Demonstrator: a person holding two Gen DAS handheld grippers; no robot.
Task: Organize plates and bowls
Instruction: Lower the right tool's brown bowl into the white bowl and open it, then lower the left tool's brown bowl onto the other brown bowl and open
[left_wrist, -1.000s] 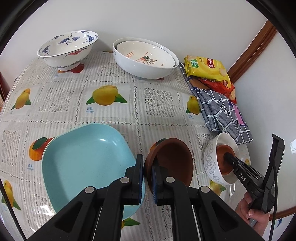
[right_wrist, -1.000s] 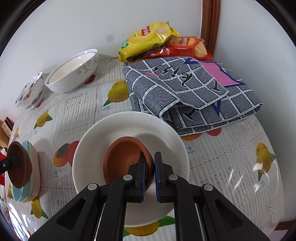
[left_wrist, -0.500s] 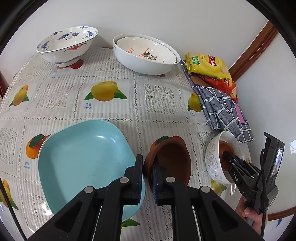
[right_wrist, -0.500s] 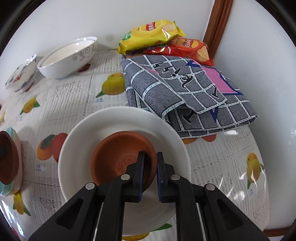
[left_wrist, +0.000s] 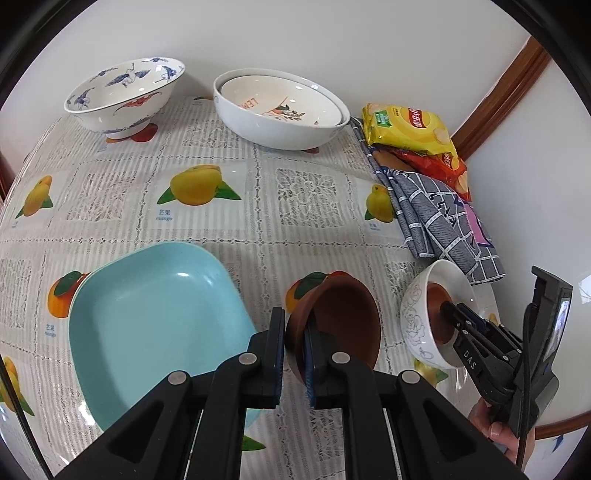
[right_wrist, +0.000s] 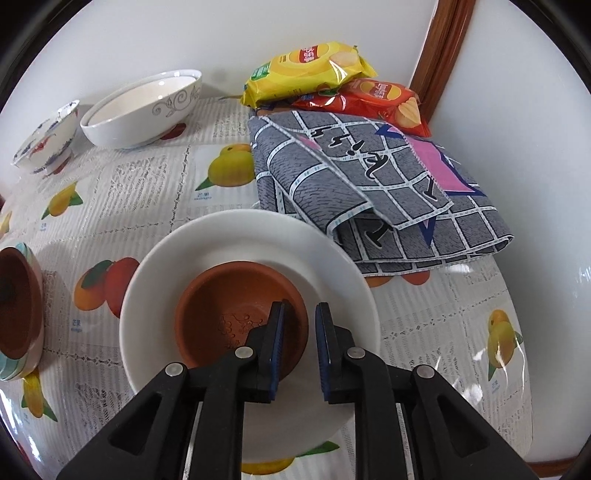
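Note:
My left gripper (left_wrist: 293, 321) is shut on the rim of a brown bowl (left_wrist: 343, 317), held tilted just right of a light blue square plate (left_wrist: 155, 325) on the table. To the right, a smaller brown bowl (right_wrist: 221, 295) sits inside a white bowl (right_wrist: 207, 243) with a flower pattern on its outside (left_wrist: 417, 317). My right gripper (right_wrist: 300, 310) straddles the small bowl's near rim, one finger inside and one outside. Its jaws are opening, and white shows between the rim and the outer pad. A hand holds that gripper (left_wrist: 448, 308) at the lower right.
At the back stand a blue-and-white patterned bowl (left_wrist: 125, 96) and a large white bowl (left_wrist: 280, 122) with another nested in it. Chip bags (right_wrist: 306, 70) and a folded grey checked cloth (right_wrist: 369, 177) lie against the right wall, the cloth close behind the white bowl.
The right gripper's jaws have parted from the small brown bowl's rim, and that bowl now sits flatter in the white bowl. The left gripper keeps its grip and has hardly moved.

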